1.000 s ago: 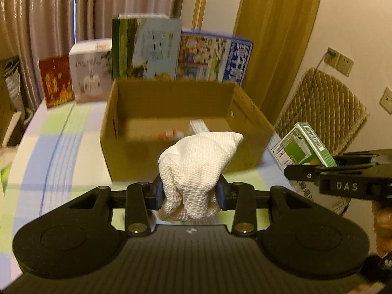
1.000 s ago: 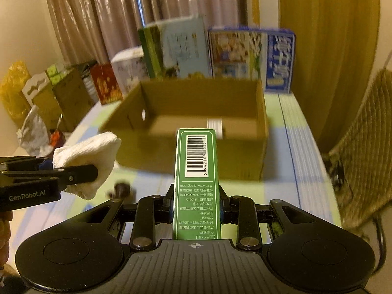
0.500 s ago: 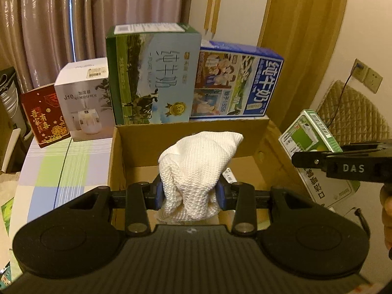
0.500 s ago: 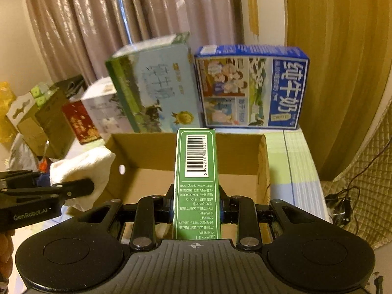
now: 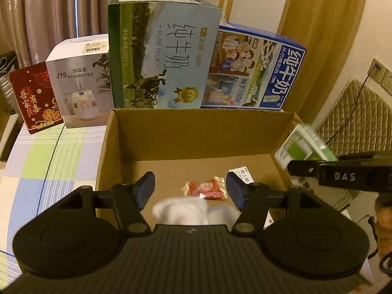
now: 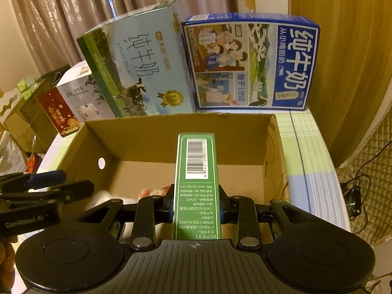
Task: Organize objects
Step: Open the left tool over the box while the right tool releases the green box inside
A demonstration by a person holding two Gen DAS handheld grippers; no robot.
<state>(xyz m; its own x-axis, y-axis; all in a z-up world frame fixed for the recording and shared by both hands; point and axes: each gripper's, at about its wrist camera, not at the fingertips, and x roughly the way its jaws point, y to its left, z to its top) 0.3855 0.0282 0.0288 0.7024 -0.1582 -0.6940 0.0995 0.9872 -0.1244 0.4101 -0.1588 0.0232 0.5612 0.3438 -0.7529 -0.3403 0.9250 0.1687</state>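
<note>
An open cardboard box [image 5: 171, 132] [image 6: 274, 152] stands on the table below both grippers. My left gripper [image 5: 191, 188] is open above it, and the white cloth [image 5: 181, 212] is blurred just under its fingers inside the box. On the box floor lie a red snack packet [image 5: 205, 188] and a white paper slip [image 5: 241, 175]. My right gripper [image 6: 196, 205] is shut on a long green carton [image 6: 197, 171] with a barcode, held over the box's right part. In the left wrist view that green carton [image 5: 303, 147] shows at the box's right wall.
Behind the cardboard box stand a green milk case [image 5: 161, 54], a blue milk case [image 5: 252, 73], a white humidifier box [image 5: 78, 83] and a red box [image 5: 34, 98]. The checked tablecloth [image 5: 49, 161] stretches left. A quilted chair [image 5: 355, 117] sits at the right.
My left gripper opened and let go of the white cloth, which dropped into the box. Both grippers moved forward over the box; the right one still holds the green carton.
</note>
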